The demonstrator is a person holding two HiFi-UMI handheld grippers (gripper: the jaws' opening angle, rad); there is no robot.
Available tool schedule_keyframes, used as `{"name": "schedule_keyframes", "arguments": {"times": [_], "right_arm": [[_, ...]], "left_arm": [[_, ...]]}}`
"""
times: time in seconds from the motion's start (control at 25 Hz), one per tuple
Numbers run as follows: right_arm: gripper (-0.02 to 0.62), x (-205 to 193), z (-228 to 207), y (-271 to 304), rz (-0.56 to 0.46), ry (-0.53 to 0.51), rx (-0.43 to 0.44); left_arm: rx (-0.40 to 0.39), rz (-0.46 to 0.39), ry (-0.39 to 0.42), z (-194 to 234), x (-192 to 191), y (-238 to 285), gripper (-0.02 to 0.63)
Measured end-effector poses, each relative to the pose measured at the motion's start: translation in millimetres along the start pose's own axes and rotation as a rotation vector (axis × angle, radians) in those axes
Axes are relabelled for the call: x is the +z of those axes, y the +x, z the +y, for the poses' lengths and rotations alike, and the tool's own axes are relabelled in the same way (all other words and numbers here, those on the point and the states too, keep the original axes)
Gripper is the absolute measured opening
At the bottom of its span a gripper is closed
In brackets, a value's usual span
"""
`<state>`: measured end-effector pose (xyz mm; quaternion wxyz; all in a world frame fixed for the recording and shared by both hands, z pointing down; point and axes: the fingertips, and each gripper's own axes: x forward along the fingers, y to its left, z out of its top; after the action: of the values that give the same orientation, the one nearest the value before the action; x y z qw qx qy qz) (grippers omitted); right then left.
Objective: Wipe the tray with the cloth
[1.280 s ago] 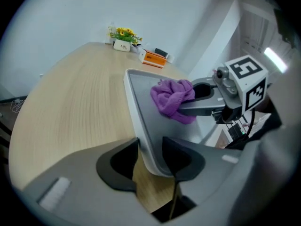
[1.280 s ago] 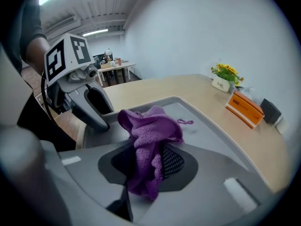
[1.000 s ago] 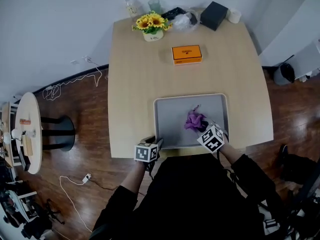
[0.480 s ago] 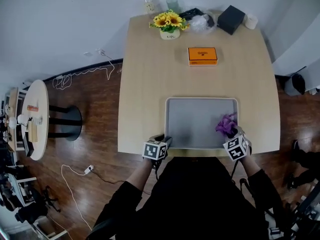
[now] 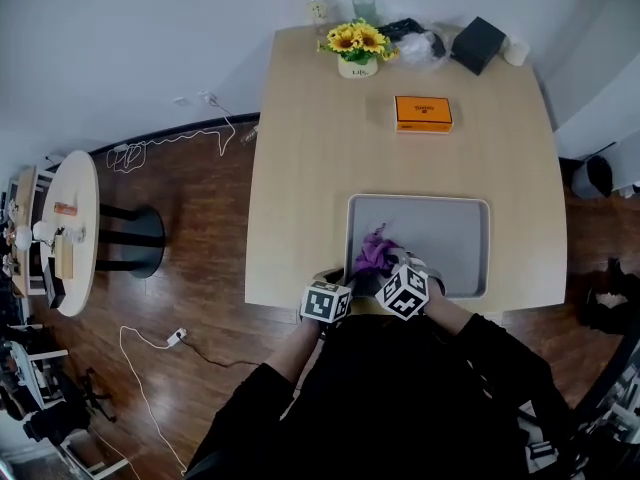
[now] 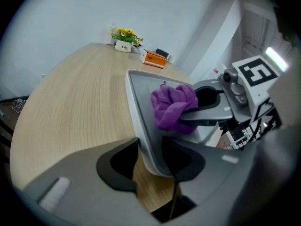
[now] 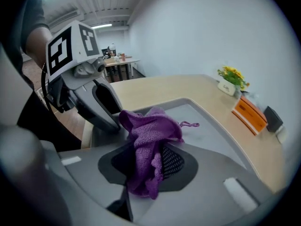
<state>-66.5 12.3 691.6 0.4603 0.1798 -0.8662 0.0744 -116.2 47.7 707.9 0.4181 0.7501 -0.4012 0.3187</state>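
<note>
Table [image 5: 300, 168]: pale wood, carrying the tray at its near edge, right in front of the person.
Tray [image 5: 440, 248]: grey, shallow and rimmed, sitting flat; most of its floor is showing bare to the right of the cloth.
Step in hand: looks like mid-wipe, with 1 gripper steadying the tray and the other working the cloth in the near-left corner.
Next move: my call is that the cloth needs dragging back across the bare right side, pressed low enough to rub while the tray is pinned.
Left gripper [image 6: 150, 147]: jaws are pinching the tray's near-left rim, 1 pad inside the wall, 1 outside.
Right gripper [image 7: 148, 161]: jaws are standing only slightly apart, clamping the bunched cloth between the pads.
Cloth [image 7: 150, 131]: purple knit, spilling out ahead of the jaws, lying on the tray floor just beside the left gripper.
</note>
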Motion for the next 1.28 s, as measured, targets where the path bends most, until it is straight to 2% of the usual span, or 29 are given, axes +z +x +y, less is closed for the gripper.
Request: {"name": "schedule_keyframes", "arguments": {"times": [0.12, 0.2, 0.32, 0.4, 0.48, 0.56, 0.84, 0.96, 1.12, 1.2, 1.28], "right_arm": [[0.101, 27.6, 33.0, 16.1, -0.011, -0.048, 0.064], [0.1, 34.7, 43.5, 21.2, -0.02, -0.06, 0.078], [0.101, 33.0, 42.3, 19.9, -0.035, -0.049, 0.081], [0.101, 25.6, 40.8, 13.8, -0.036, -0.037, 0.08], [0.101, 8.9, 37.4, 2.4, -0.027, -0.031, 0.07], [0.101, -18.9, 27.2, -15.5, -0.011, -0.015, 0.044], [0.103, -150.9, -38.5, -101.2, 0.068, 0.169, -0.119], [0.103, -194.2, -59.8, -130.8, 0.1, 0.237, -0.181], [0.103, -206.6, -63.2, -142.0, 0.123, 0.253, -0.19], [0.101, -196.1, -68.3, -133.5, 0.137, 0.214, -0.187], [0.101, -177.6, -46.2, -115.9, 0.121, 0.182, -0.134]], "left_arm": [[0.016, 0.008, 0.052, 1.4, -0.2, -7.3, 0.144], [0.028, 0.009, 0.085, 4.3, -4.2, -13.0, 0.138], [0.021, 0.004, 0.059, 5.7, -6.4, -16.9, 0.139], [0.022, 0.011, 0.074, 5.6, -7.5, -14.8, 0.124], [0.028, 0.018, 0.11, 4.3, -8.4, -12.4, 0.093], [0.034, 0.022, 0.127, 4.5, -9.3, -11.8, 0.091], [0.053, 0.023, 0.08, 6.8, -7.8, -10.3, 0.091], [0.064, 0.026, 0.063, 5.6, -8.5, -9.7, 0.091], [0.07, 0.04, 0.049, 3.7, -10.0, -11.3, 0.091], [0.064, 0.025, 0.047, 3.9, -0.6, -4.8, 0.091], [0.056, 0.032, 0.038, 2.4, -8.2, -6.4, 0.091]]}}
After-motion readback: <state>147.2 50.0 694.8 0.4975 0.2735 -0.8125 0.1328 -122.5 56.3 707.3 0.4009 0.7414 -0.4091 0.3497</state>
